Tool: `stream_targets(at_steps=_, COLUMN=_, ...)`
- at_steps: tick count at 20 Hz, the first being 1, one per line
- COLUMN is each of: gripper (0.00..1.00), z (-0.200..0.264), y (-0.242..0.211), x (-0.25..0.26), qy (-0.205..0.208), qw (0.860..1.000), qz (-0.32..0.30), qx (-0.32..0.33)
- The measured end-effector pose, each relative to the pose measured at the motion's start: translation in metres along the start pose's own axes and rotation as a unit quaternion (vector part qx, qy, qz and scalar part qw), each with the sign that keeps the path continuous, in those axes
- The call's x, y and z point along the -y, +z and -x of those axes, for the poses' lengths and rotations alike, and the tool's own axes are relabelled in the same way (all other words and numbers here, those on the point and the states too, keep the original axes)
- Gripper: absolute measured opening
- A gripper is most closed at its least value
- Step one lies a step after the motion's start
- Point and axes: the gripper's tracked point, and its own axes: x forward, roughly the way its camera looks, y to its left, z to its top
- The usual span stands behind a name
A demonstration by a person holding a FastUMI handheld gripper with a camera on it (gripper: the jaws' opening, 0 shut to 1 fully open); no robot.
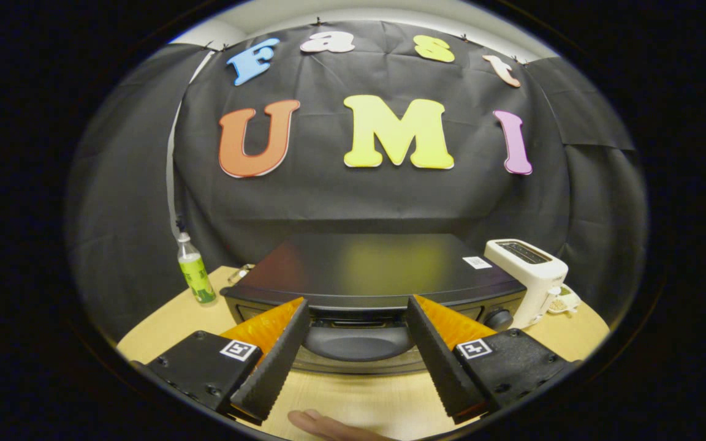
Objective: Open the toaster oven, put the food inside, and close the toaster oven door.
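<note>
A: Which step is in hand, going from the near things outward?

B: Nearest, a fingertip (322,424) of the person shows at the near edge of the wooden worktop (365,398). Above it the gripper (358,318) has its fingers spread wide and holds nothing. Its tips come close to the front of the black toaster oven (377,269), framing the middle of the door. By judgement this is the opening step, and the door is not yet grasped.

A: And what does the next move call for?

B: Probably getting onto the door handle (358,340), the dark rounded bulge between the fingers, and then closing on it or hooking it so that the door can swing. How the door is hinged cannot be told.

A: How does the oven look?

B: It is low and wide with a glossy flat top bearing a small white sticker (477,262), a knob (499,318) at its front right. It sits mid-worktop, and its door looks closed.

A: Farther off?

B: A white pop-up toaster (527,272) is just beside the oven's right side, and a green-labelled bottle (193,272) stands near the left edge.
</note>
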Motion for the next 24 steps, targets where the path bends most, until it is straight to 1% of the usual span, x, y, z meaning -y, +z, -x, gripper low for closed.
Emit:
stream_targets(at_steps=5, gripper=1.0, z=-0.004, y=-0.003, x=0.0, qy=-0.004, qw=1.0, qz=-0.006, qx=0.0)
stream_targets(at_steps=7, gripper=1.0, z=-0.002, y=-0.003, x=0.0, qy=-0.001, qw=1.0, qz=-0.017, qx=0.014)
stream_targets(at_steps=9, gripper=1.0, z=0.002, y=-0.006, x=-0.003, qy=0.007, qw=1.0, qz=0.003, qx=0.025)
stream_targets(at_steps=12, gripper=1.0, z=0.015, y=-0.015, x=0.0, qy=0.022, qw=0.999, qz=-0.005, qx=0.032)
stream_targets(at_steps=16, gripper=1.0, z=0.039, y=-0.032, x=0.0, qy=0.015, qw=0.999, qz=0.002, qx=0.03)
stream_targets(at_steps=18, gripper=1.0, z=0.052, y=-0.046, x=0.0, qy=0.012, qw=1.0, qz=0.001, qx=0.019)
stream_targets(at_steps=22, gripper=1.0, z=0.078, y=-0.085, x=-0.001, qy=0.008, qw=0.999, qz=0.021, qx=-0.035)
stream_targets(at_steps=24, gripper=1.0, z=0.087, y=-0.1, x=-0.001, qy=0.009, qw=0.998, qz=0.02, qx=-0.053)
